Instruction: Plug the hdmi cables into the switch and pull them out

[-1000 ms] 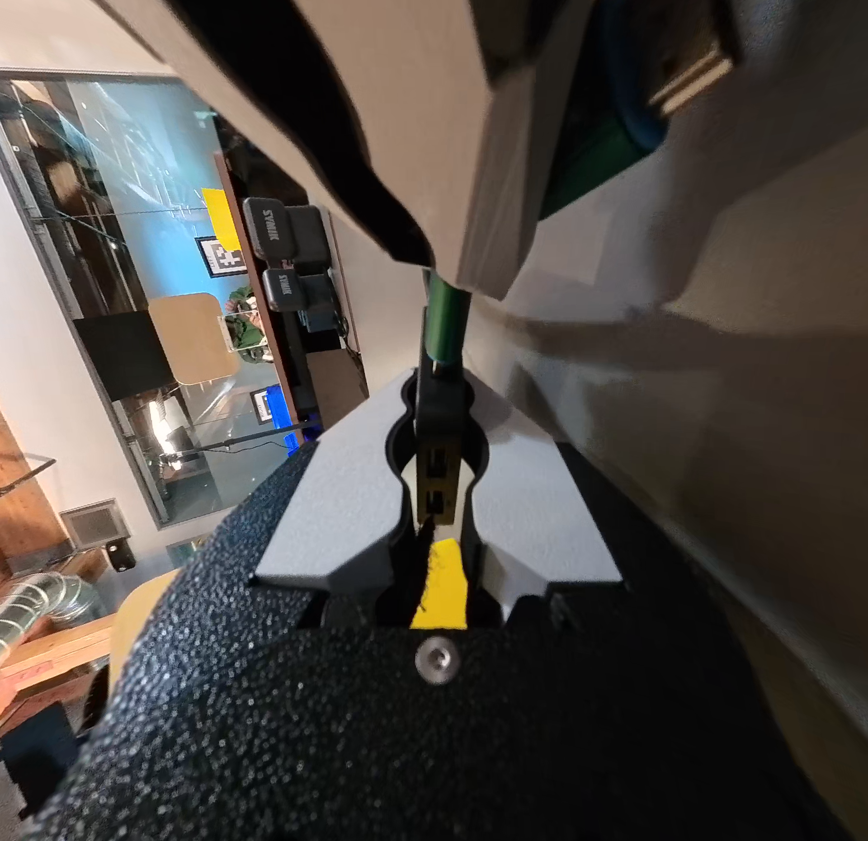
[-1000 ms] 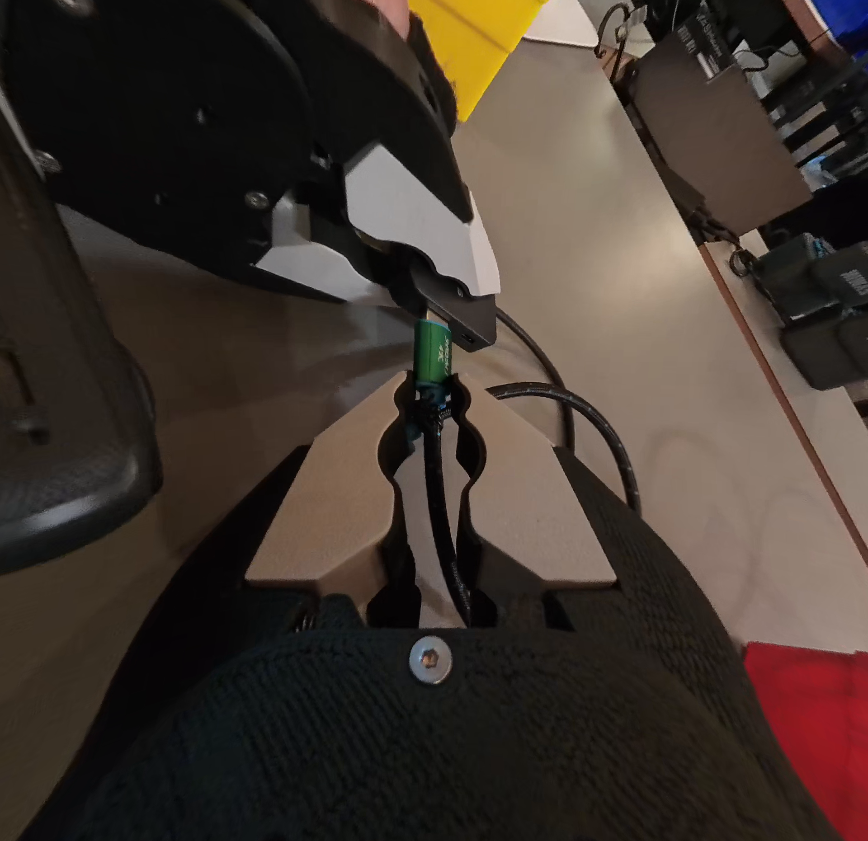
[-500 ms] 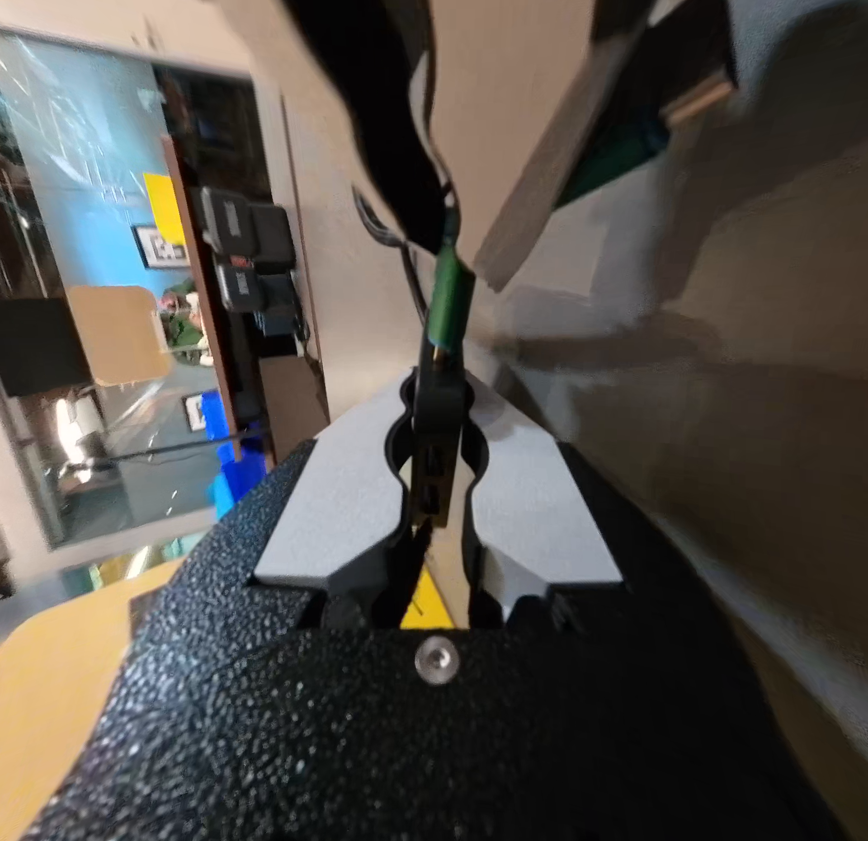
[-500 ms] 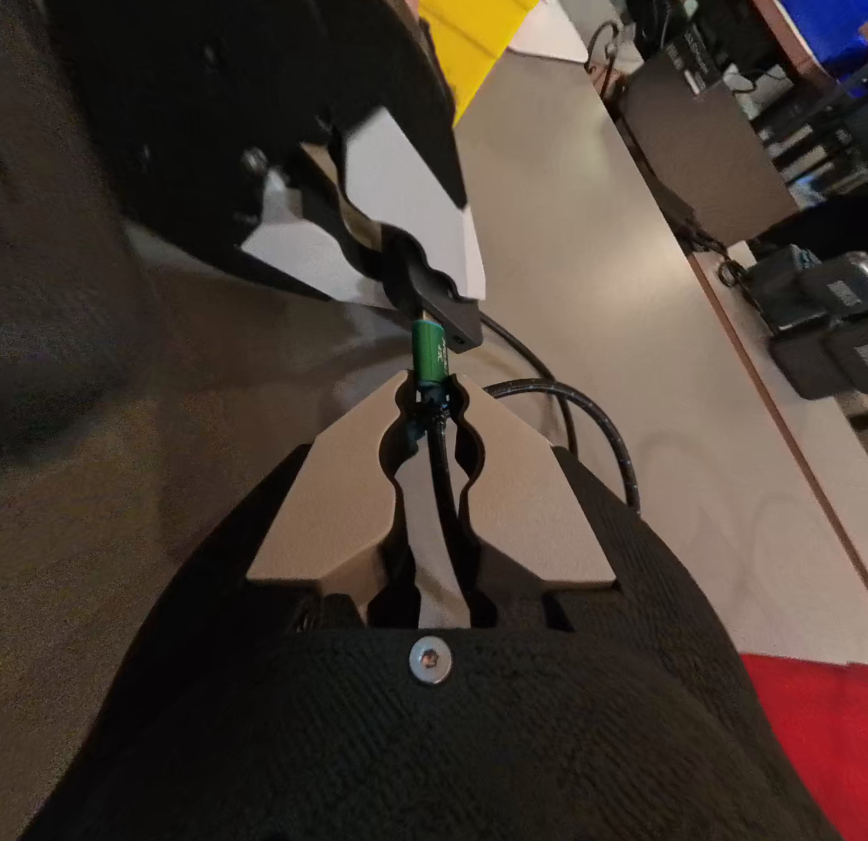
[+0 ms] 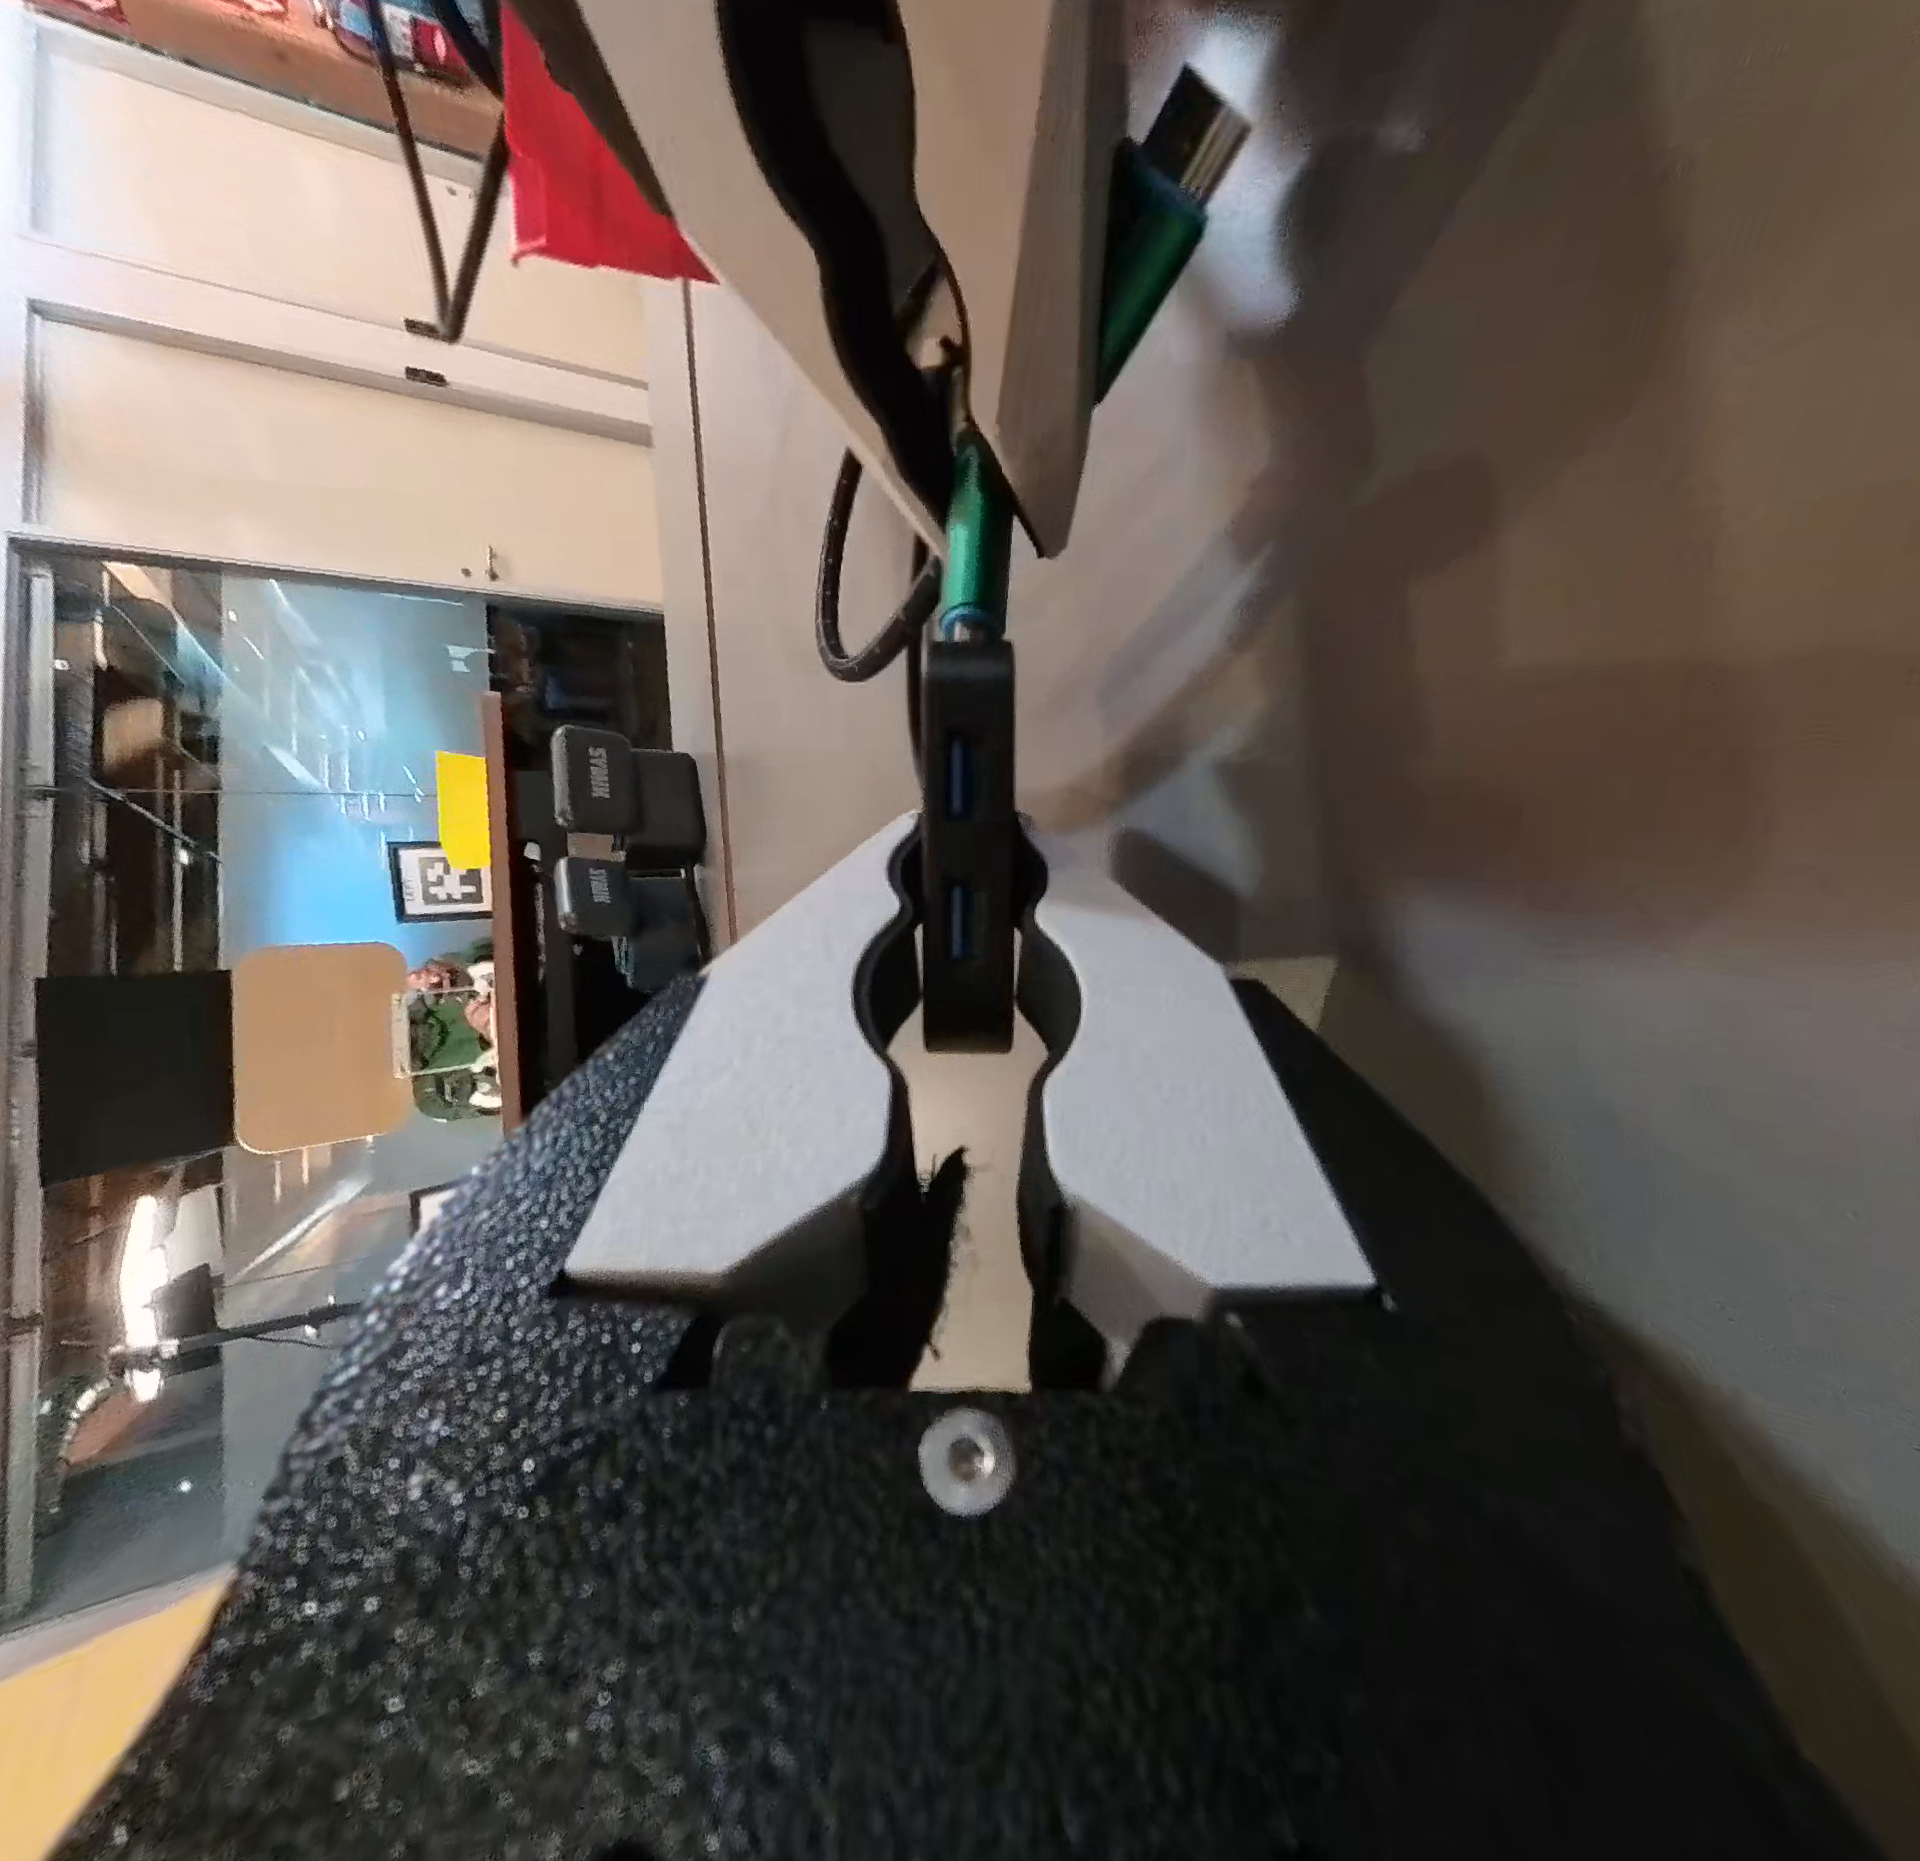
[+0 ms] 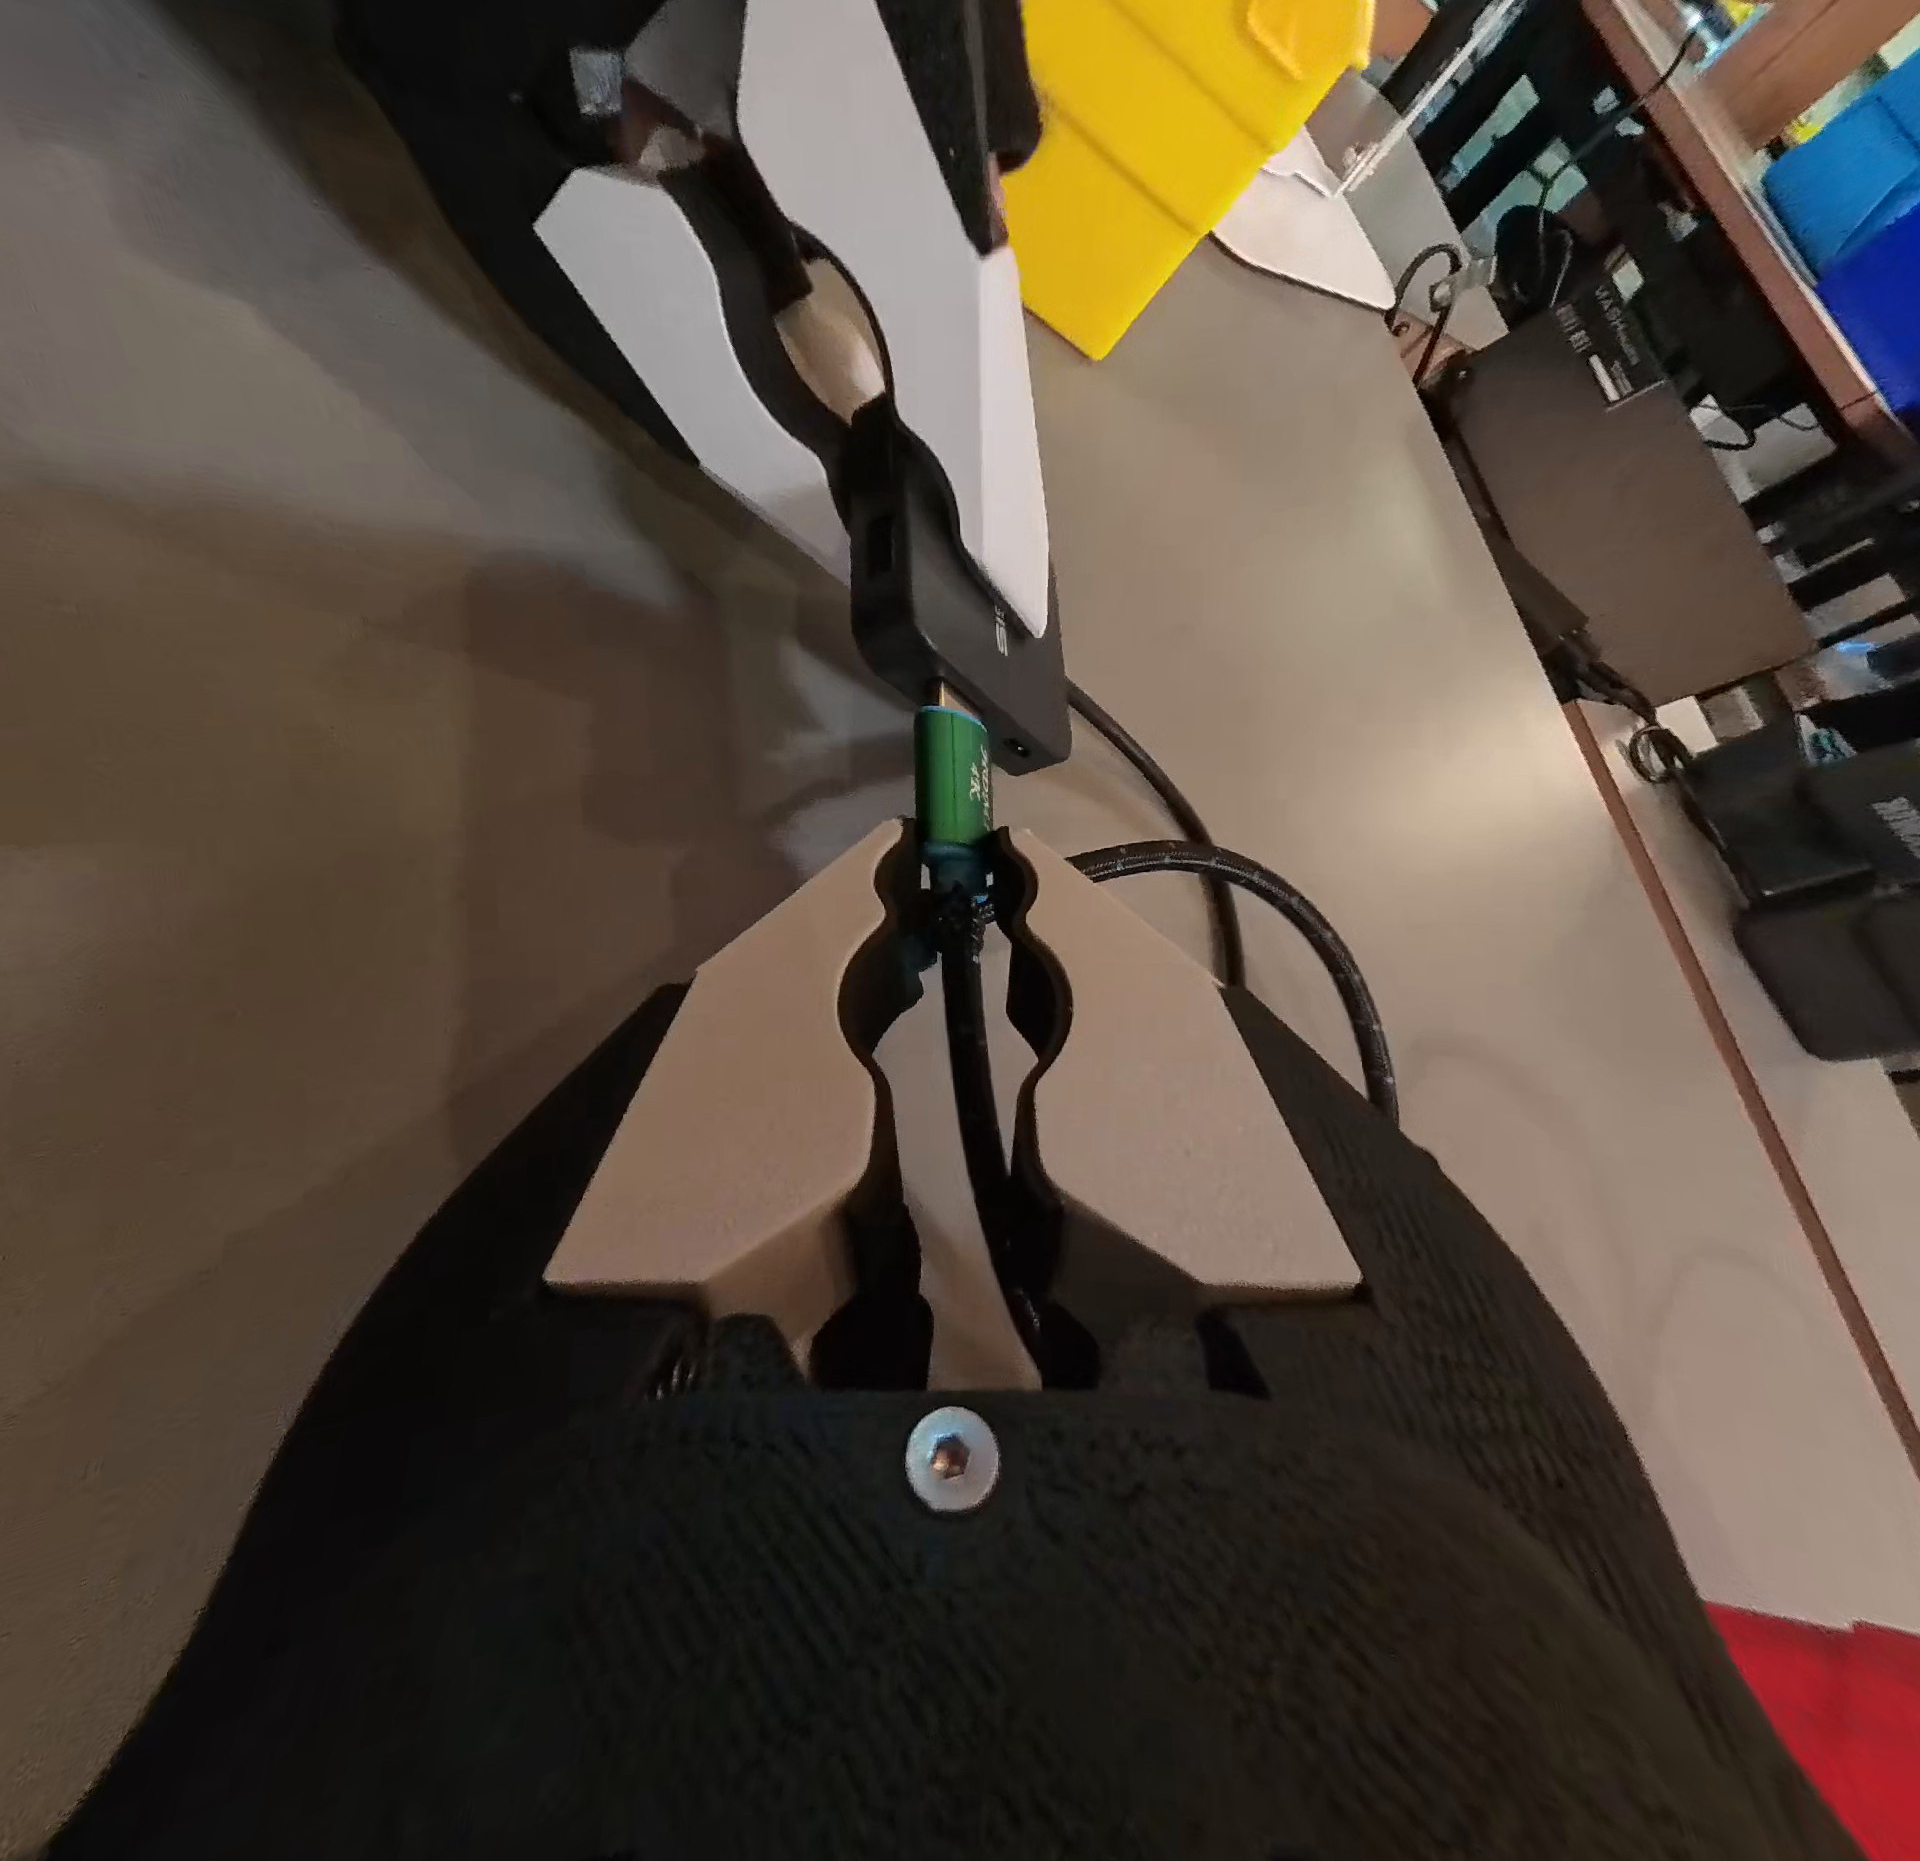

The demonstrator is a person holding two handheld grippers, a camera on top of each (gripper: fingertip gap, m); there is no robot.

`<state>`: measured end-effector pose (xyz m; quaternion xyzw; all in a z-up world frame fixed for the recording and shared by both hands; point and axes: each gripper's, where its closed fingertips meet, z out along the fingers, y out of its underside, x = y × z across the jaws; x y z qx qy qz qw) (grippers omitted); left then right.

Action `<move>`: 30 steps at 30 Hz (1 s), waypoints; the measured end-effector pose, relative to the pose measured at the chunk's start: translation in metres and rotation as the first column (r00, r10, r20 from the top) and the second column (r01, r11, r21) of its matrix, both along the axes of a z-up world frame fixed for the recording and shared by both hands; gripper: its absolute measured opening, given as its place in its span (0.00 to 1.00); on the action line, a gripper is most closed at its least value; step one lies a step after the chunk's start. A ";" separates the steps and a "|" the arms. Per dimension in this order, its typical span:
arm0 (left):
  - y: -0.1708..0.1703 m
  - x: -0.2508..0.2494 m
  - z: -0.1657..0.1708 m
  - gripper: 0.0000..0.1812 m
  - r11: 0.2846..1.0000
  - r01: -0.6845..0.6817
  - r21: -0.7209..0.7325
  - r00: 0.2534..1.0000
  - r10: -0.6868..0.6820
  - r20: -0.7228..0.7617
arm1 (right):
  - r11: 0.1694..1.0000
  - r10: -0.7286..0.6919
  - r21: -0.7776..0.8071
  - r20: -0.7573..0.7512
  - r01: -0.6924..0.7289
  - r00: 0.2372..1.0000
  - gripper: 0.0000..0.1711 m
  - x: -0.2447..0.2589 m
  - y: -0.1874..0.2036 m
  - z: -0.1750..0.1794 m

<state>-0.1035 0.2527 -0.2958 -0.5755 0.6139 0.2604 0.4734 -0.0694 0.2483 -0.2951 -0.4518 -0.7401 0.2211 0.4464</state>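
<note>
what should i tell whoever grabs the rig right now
Left claw: shut on the black switch, held off the table.
Right claw: shut on the cable just behind the green hdmi plug.
Done: plug tip sits in the switch's end port, a sliver of metal showing.
A second green plug hangs free beside the right claw.
Left: seat or pull this plug, then handle the second.

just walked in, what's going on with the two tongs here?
The left tongs grip a small black switch. The right tongs clamp a black braided cable just behind its green plug. The plug sits at the switch's end port with a sliver of metal showing, so it is not fully seated. A second green plug lies loose nearby.
</note>
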 end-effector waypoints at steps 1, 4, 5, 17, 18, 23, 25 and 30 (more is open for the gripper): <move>0.000 0.000 -0.001 0.06 1.000 -0.012 -0.007 1.000 0.012 0.005 | 1.000 -0.012 -0.004 0.005 0.012 1.000 0.07 0.000 0.001 0.000; 0.003 -0.002 -0.003 0.05 0.998 -0.071 -0.001 0.997 0.070 -0.032 | 0.996 -0.088 0.027 0.041 0.087 0.995 0.06 -0.002 0.005 -0.005; 0.004 -0.003 -0.004 0.05 0.996 -0.084 0.005 0.995 0.084 -0.049 | 0.992 -0.113 0.057 0.057 0.110 0.992 0.06 -0.002 0.007 -0.007; 0.004 -0.001 -0.006 0.05 0.987 -0.136 0.090 0.969 0.152 -0.195 | 0.951 -0.200 0.263 0.122 0.163 0.972 0.06 -0.004 0.011 -0.014; 0.005 -0.001 -0.006 0.05 0.986 -0.140 0.088 0.970 0.154 -0.185 | 0.950 -0.212 0.261 0.122 0.174 0.970 0.06 -0.004 0.012 -0.015; 0.008 -0.002 -0.003 0.06 0.987 -0.134 0.091 0.985 0.143 -0.099 | 0.961 -0.194 0.215 0.075 0.174 0.978 0.06 -0.005 0.015 -0.009; 0.011 -0.004 -0.004 0.06 0.987 -0.141 0.074 0.987 0.146 -0.064 | 0.964 -0.183 0.204 0.053 0.169 0.982 0.07 -0.006 0.016 -0.009; 0.018 -0.014 -0.002 0.06 0.980 -0.179 0.087 0.983 0.182 -0.024 | 0.972 -0.176 0.151 -0.032 0.179 0.984 0.27 -0.011 0.019 -0.002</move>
